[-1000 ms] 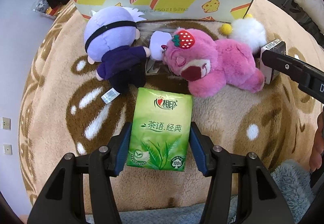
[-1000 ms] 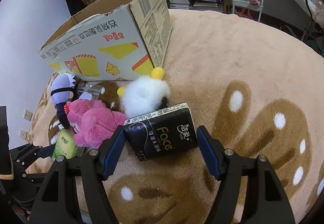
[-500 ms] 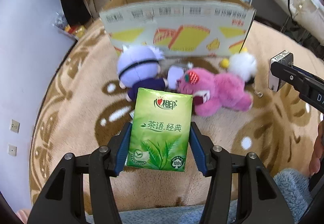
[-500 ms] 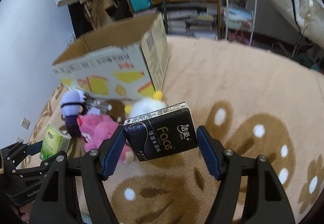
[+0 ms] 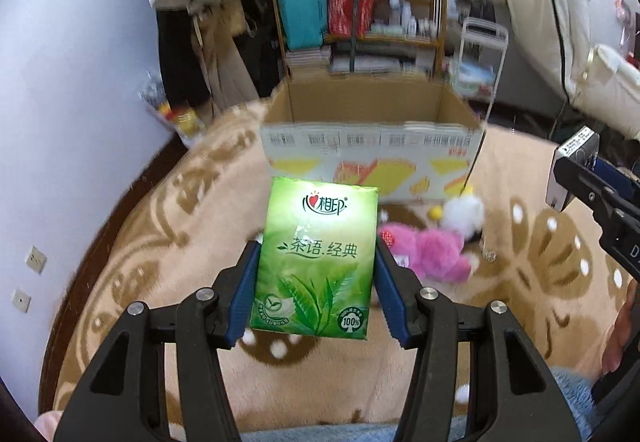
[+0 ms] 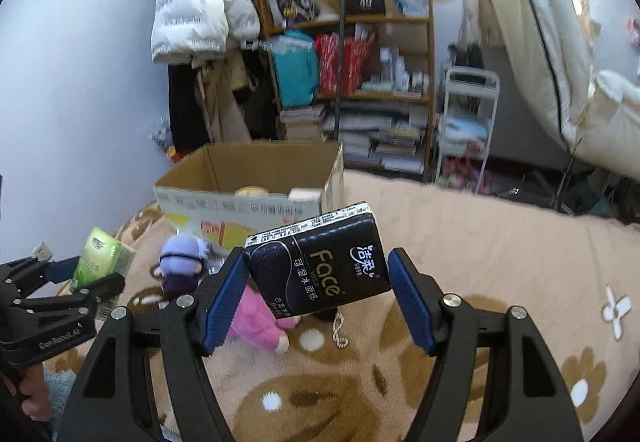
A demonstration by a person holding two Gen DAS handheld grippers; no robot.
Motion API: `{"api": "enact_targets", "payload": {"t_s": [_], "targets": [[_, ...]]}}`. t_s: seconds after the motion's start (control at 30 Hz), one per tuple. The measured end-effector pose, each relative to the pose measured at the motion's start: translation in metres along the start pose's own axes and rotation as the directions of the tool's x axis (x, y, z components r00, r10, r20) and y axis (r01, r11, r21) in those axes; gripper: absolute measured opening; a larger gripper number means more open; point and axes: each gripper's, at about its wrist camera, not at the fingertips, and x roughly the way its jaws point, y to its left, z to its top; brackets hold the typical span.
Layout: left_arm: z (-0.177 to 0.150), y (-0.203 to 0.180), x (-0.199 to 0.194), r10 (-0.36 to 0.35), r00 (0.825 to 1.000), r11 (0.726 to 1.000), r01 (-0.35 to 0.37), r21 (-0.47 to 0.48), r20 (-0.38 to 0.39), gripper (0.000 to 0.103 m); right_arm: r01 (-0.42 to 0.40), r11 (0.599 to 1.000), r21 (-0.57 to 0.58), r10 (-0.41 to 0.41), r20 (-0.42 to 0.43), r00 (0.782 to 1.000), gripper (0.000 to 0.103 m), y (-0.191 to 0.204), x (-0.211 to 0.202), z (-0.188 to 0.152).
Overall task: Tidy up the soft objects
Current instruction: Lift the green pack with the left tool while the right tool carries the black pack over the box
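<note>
My left gripper point(image 5: 316, 243) is shut on a green tissue pack point(image 5: 316, 266) and holds it in the air above the rug. My right gripper point(image 6: 317, 255) is shut on a black tissue pack point(image 6: 320, 270), tilted, also off the rug. Beyond both stands an open cardboard box point(image 5: 372, 138) with some items inside point(image 6: 248, 191). On the rug in front of it lie a pink plush point(image 5: 424, 252), a white plush point(image 5: 464, 212) and a purple-haired doll point(image 6: 180, 262). The green pack hides the doll in the left wrist view. Each gripper shows at the other view's edge.
The beige patterned rug point(image 6: 480, 282) stretches to the right. A crowded wooden shelf point(image 6: 360, 82), hanging coats point(image 6: 200, 22) and a white cart point(image 6: 468, 122) stand behind the box. A wall runs along the left. A small bead chain point(image 6: 340, 330) lies by the pink plush.
Both grippers have risen and tipped upward with their packs still gripped. The plush toys have dropped low in view, and the box's open top and the shelf now show.
</note>
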Motion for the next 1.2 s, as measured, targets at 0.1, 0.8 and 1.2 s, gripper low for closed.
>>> {"api": "enact_targets", "payload": {"t_s": [0.1,0.8,1.2], "targets": [[0.007,0.002,-0.022,0.009,0.996,1.000,-0.009,-0.002,0.092,0.054,0.009,1.000,-0.008,-0.009,0.050,0.999,0.075,0.002,-0.011,0.009],[0.061,0.003,-0.064,0.021,0.939,0.999,-0.029,0.017,0.344,0.054,-0.003,1.000,-0.005,0.004,0.180,0.984,0.075,0.003,-0.022,0.053],[0.110,0.002,-0.012,-0.022,0.942,1.000,0.018,0.016,0.335,0.054,-0.029,1.000,0.011,0.027,0.198,0.980,0.075,-0.009,0.020,0.079]]}}
